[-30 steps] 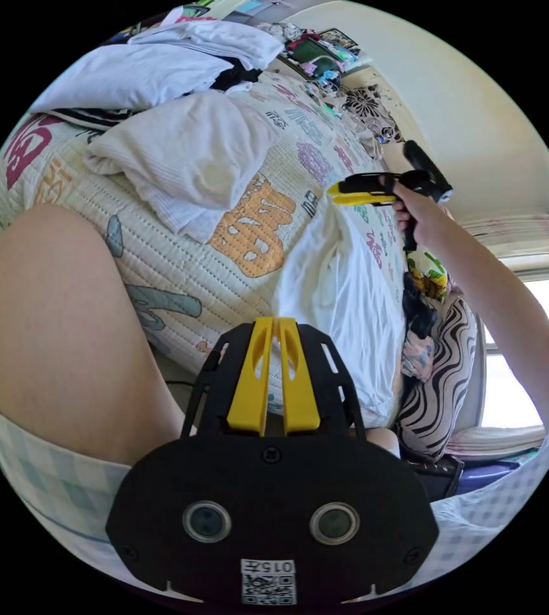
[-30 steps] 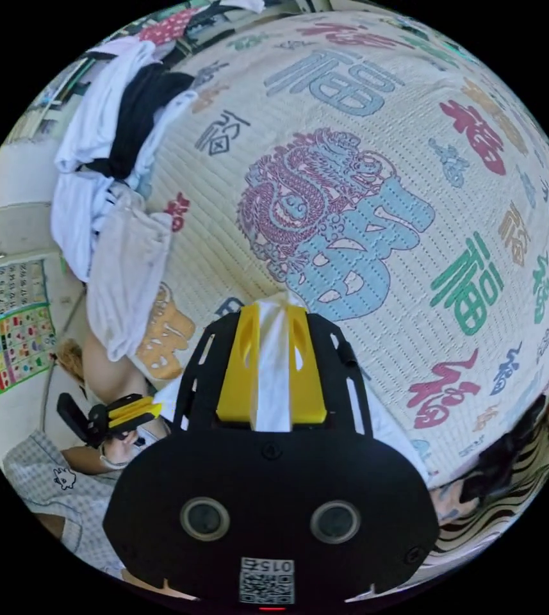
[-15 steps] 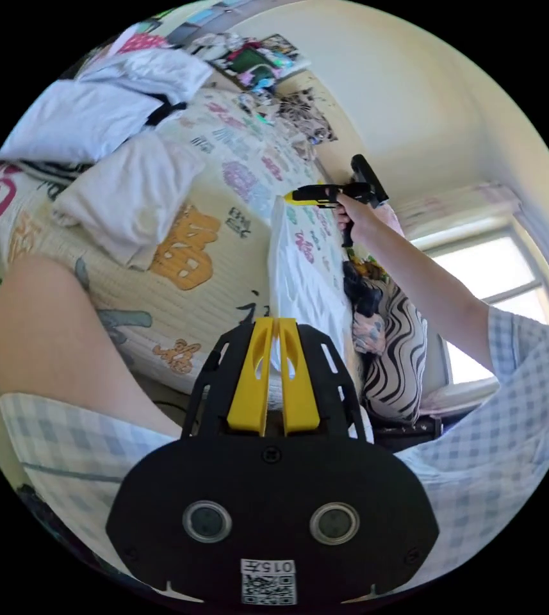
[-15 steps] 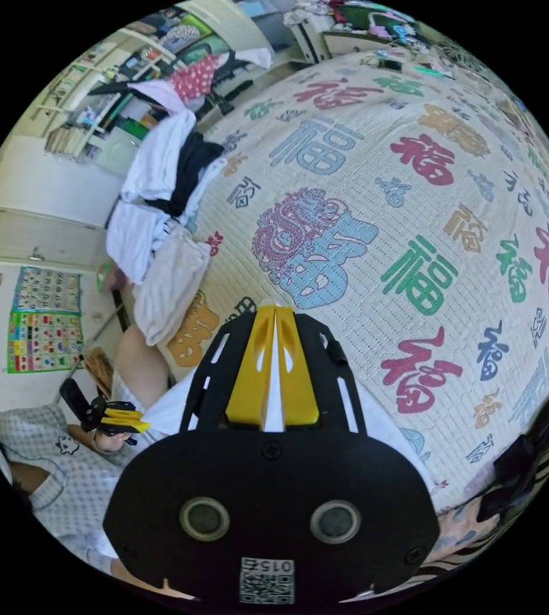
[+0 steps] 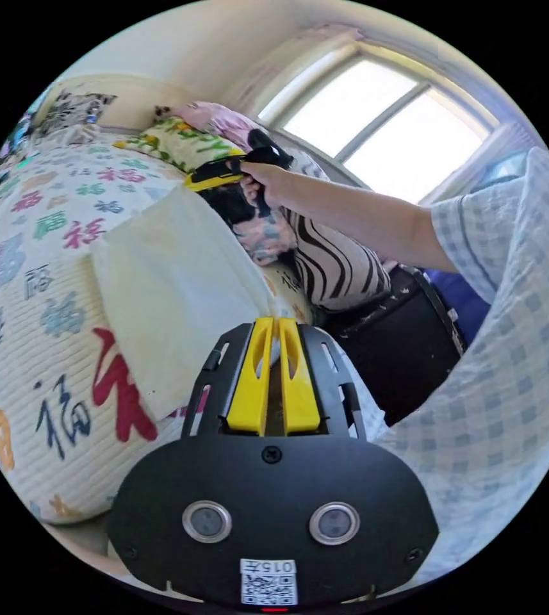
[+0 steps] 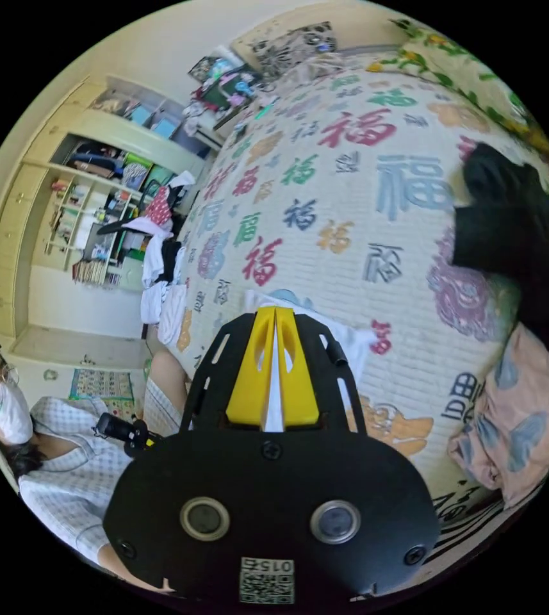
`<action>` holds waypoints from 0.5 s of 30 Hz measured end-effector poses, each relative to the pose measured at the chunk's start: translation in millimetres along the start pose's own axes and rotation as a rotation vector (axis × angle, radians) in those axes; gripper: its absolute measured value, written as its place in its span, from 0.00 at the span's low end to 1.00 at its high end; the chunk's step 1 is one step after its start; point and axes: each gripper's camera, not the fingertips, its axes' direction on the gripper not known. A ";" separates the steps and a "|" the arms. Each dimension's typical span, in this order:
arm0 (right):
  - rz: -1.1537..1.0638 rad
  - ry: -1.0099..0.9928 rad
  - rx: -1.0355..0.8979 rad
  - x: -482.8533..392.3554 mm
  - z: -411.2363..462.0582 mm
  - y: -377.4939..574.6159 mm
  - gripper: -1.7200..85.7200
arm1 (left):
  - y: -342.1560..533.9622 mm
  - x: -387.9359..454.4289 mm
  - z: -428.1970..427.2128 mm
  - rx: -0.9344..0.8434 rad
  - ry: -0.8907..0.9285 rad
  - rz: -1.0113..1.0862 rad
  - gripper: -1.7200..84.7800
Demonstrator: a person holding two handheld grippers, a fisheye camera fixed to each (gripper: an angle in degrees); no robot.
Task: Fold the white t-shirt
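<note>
The white t-shirt (image 5: 172,288) hangs stretched between my two grippers over the quilted bed (image 5: 37,211). In the left gripper view my left gripper (image 5: 273,325) is shut on the shirt's near edge. At the far corner the right gripper (image 5: 191,184), held in a hand, pinches the shirt beside the pillows. In the right gripper view the right gripper (image 6: 274,315) is shut, with a strip of white cloth between its jaws, and the t-shirt (image 6: 351,339) spreads under it on the quilt (image 6: 325,192). The left gripper (image 6: 149,437) is low at the left, by the person's checked top.
A black garment (image 6: 511,237) and patterned pillows (image 6: 517,423) lie at the bed's head, with a zebra-striped pillow (image 5: 338,262) beside them. A pile of white and black clothes (image 6: 162,282) sits at the far bed edge. Shelves (image 6: 95,192) line the wall; a window (image 5: 383,128) is behind.
Both hands have swung toward the pillow end of the bed, carrying the shirt along. It went from a bunched drape off the bed's edge to a sheet pulled taut between the grippers.
</note>
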 end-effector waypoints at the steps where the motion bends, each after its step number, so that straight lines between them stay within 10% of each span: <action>1: 0.017 -0.002 0.004 11.4 -4.6 3.2 0.01 | -10.6 2.0 28.7 -0.041 0.009 0.020 0.02; 15: 0.250 -0.038 0.140 144.9 -91.3 49.8 0.03 | -63.4 -32.8 235.2 -0.415 0.008 0.093 0.09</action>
